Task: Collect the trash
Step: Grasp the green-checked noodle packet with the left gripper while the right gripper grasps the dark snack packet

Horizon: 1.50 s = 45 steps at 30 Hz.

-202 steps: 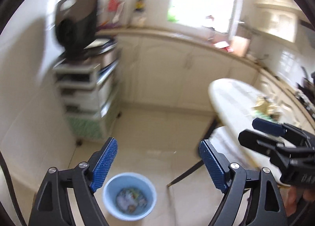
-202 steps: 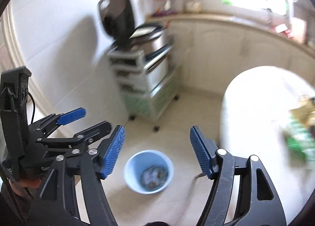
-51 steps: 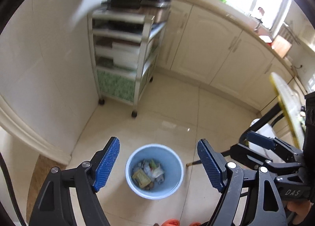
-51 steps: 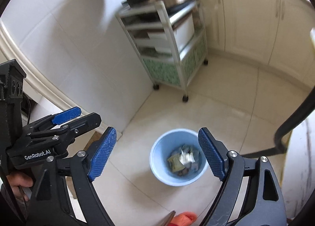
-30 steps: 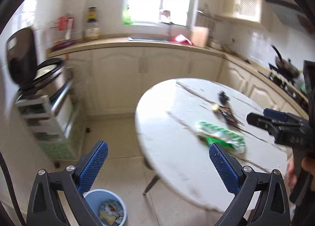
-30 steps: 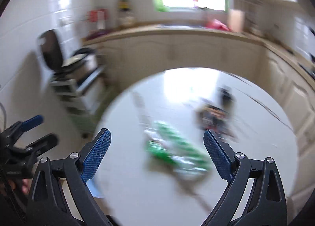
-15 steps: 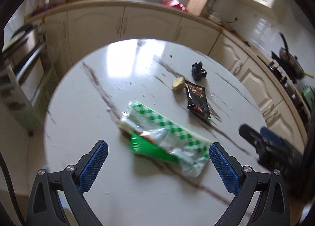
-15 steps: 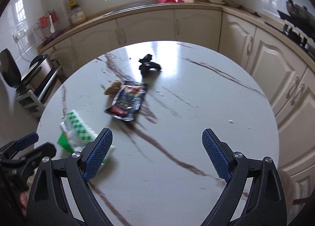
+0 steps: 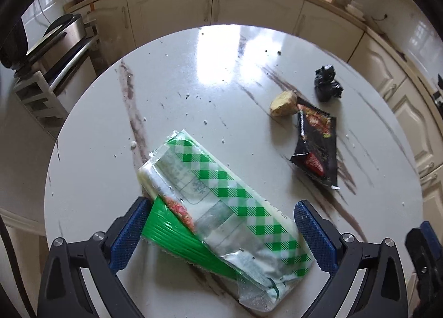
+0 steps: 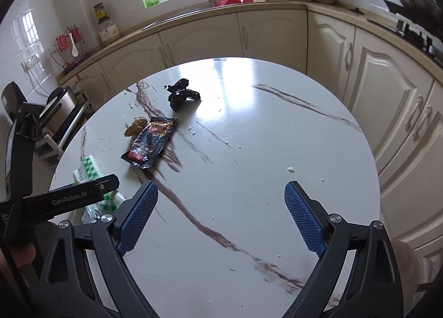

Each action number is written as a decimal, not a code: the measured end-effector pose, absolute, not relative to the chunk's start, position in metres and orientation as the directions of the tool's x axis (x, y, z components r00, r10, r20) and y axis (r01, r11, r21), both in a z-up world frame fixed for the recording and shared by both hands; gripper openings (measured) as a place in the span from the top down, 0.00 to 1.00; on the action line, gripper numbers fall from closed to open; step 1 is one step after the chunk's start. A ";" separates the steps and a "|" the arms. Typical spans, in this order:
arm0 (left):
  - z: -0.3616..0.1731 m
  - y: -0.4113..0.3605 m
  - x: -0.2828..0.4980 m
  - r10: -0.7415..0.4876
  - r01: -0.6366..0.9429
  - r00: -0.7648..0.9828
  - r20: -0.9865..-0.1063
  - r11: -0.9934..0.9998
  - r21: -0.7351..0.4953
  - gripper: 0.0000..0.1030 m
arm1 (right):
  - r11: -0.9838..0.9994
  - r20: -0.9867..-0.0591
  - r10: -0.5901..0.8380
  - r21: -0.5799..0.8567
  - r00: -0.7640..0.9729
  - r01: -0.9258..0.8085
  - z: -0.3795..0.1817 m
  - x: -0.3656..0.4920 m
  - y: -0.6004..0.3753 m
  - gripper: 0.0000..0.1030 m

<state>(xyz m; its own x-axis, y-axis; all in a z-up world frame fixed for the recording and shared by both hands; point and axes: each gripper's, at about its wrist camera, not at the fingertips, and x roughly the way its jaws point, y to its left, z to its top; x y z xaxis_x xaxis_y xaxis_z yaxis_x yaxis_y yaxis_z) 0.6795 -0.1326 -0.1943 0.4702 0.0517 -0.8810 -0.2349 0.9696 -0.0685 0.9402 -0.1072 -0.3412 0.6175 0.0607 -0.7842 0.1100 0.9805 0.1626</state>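
Note:
A green-and-white checked plastic wrapper (image 9: 221, 207) lies on the round white marble table (image 9: 193, 74), with a green packet (image 9: 177, 237) under it. My left gripper (image 9: 221, 232) is open, its jaws on either side of this wrapper just above the table. A black snack wrapper (image 9: 315, 143), a beige food scrap (image 9: 282, 103) and a crumpled black bag (image 9: 326, 87) lie farther right. My right gripper (image 10: 218, 215) is open and empty above bare table. The snack wrapper (image 10: 151, 142), the black bag (image 10: 181, 93) and the checked wrapper (image 10: 91, 171) show to its left.
Cream kitchen cabinets (image 10: 277, 33) curve round behind the table, with a sink and window above. A metal trolley with an appliance (image 9: 49, 49) stands left of the table. Crumbs dot the table top. The left gripper's body (image 10: 63, 199) shows at the right wrist view's left edge.
Both grippers swung up from the blue bin on the floor to the table. In the last half second my left gripper moved down and closer, so its jaws now straddle the checked wrapper.

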 end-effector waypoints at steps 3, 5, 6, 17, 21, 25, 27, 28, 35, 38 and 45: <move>-0.199 -0.132 0.687 0.048 -0.180 0.463 -0.885 0.983 -0.041 0.02 | 0.980 -0.784 0.075 0.173 0.617 0.101 -0.343 0.940 -0.109 0.10; -0.204 -0.128 0.684 0.047 -0.122 0.456 -0.889 0.992 -0.011 0.02 | 0.981 -0.788 0.078 0.170 0.611 0.094 -0.344 0.940 -0.107 0.10; -0.206 -0.125 0.684 0.058 -0.110 0.450 -0.891 0.994 0.009 0.01 | 0.981 -0.786 0.083 0.171 0.613 0.087 -0.343 0.940 -0.105 0.10; -0.220 -0.096 0.675 -0.009 0.021 0.513 -0.858 1.000 0.002 0.01 | 0.992 -0.809 0.098 0.129 0.580 0.012 -0.353 0.974 -0.049 0.10; -0.226 -0.100 0.676 -0.049 0.086 0.551 -0.833 0.996 -0.001 0.15 | 0.993 -0.816 0.093 0.117 0.571 0.006 -0.356 0.992 -0.035 0.10; -0.228 -0.094 0.669 -0.095 0.138 0.582 -0.808 0.990 -0.017 0.40 | 0.994 -0.823 0.087 0.108 0.562 0.004 -0.361 1.011 -0.023 0.11; -0.228 -0.089 0.662 -0.110 0.157 0.586 -0.803 0.987 -0.021 0.43 | 0.995 -0.827 0.085 0.102 0.556 0.000 -0.365 1.021 -0.016 0.11; -0.229 -0.086 0.661 -0.120 0.159 0.591 -0.798 0.987 -0.030 0.44 | 0.995 -0.831 0.090 0.101 0.549 -0.010 -0.367 1.025 -0.011 0.12; -0.226 -0.065 0.655 -0.216 0.170 0.598 -0.772 0.975 -0.142 0.47 | 1.000 -0.868 0.013 0.010 0.496 -0.008 -0.389 1.051 0.006 0.26; -0.224 -0.063 0.652 -0.225 0.176 0.605 -0.764 0.973 -0.147 0.47 | 1.000 -0.865 -0.014 -0.020 0.502 -0.007 -0.391 1.050 0.007 0.42; -0.215 -0.061 0.645 -0.271 0.205 0.621 -0.735 0.962 -0.181 0.47 | 1.000 -0.852 0.006 -0.002 0.523 -0.014 -0.379 1.035 -0.001 0.88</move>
<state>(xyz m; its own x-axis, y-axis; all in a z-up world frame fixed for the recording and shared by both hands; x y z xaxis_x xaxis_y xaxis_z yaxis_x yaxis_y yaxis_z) 0.6446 -0.0613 -0.2148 0.6210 -0.2709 -0.7355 0.2054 0.9618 -0.1809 1.0347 -0.0005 -0.3794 0.5234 0.0058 -0.8521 -0.0137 0.9999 -0.0016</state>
